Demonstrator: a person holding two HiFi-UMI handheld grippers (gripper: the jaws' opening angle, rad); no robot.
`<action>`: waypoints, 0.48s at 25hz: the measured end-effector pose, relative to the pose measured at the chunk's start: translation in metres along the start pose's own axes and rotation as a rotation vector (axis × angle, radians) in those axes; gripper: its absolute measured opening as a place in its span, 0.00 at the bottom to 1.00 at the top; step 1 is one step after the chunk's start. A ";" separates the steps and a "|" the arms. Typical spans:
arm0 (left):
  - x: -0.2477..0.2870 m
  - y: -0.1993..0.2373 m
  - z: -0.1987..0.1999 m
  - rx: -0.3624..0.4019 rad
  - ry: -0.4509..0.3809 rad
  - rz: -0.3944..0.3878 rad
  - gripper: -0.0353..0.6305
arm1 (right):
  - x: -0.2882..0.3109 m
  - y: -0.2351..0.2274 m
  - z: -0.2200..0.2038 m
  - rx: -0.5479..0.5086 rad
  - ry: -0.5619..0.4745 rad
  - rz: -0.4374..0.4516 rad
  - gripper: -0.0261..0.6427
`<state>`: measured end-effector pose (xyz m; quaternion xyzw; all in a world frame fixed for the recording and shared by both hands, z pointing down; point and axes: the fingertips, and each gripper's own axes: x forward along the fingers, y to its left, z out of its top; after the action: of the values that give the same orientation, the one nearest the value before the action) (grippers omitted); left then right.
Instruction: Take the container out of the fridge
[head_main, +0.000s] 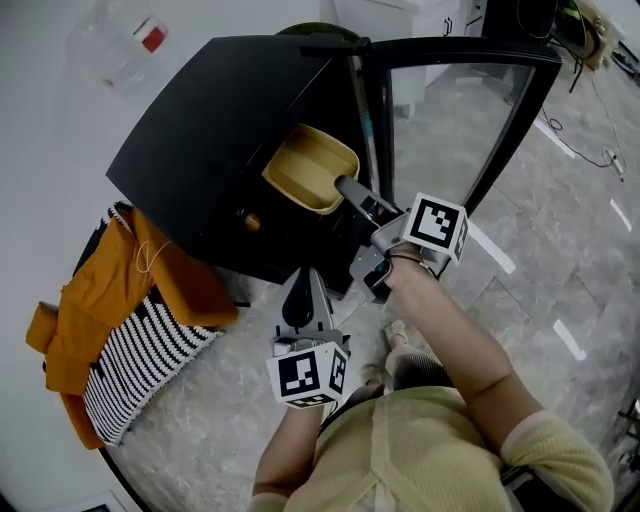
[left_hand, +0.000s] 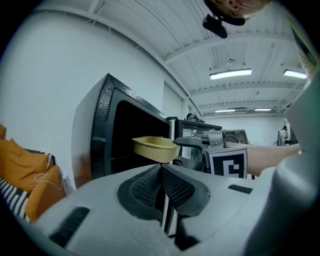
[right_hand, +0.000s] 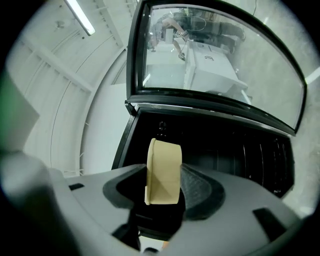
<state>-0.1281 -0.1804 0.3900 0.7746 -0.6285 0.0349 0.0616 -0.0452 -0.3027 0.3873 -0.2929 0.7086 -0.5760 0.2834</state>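
Note:
A small black fridge (head_main: 215, 150) stands on the floor with its glass door (head_main: 470, 100) swung open. My right gripper (head_main: 345, 188) is shut on the rim of a shallow yellow container (head_main: 310, 178) and holds it in the air just in front of the fridge opening. The right gripper view has the container (right_hand: 164, 172) edge-on between the pads of my right gripper (right_hand: 165, 187), with the dark fridge interior (right_hand: 235, 145) behind it. Lower and nearer to me, my left gripper (head_main: 303, 278) is shut and empty. In its own view the left gripper (left_hand: 162, 172) points at the container (left_hand: 155, 148).
An orange cloth (head_main: 150, 270) and a black-and-white striped cloth (head_main: 140, 365) lie on the floor to the left of the fridge, against a white wall. Grey tiled floor (head_main: 560, 260) spreads out to the right, beyond the open door.

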 end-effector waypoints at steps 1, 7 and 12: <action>0.000 -0.002 0.001 -0.002 -0.001 -0.008 0.09 | -0.006 0.000 0.001 -0.002 -0.007 -0.001 0.37; 0.003 -0.018 0.005 -0.003 -0.008 -0.070 0.09 | -0.042 -0.003 0.006 -0.031 -0.047 -0.032 0.37; 0.000 -0.031 0.003 -0.007 -0.020 -0.114 0.09 | -0.076 -0.006 0.009 -0.036 -0.081 -0.042 0.37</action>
<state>-0.0978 -0.1742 0.3852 0.8092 -0.5841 0.0213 0.0601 0.0125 -0.2536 0.3967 -0.3357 0.7006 -0.5567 0.2943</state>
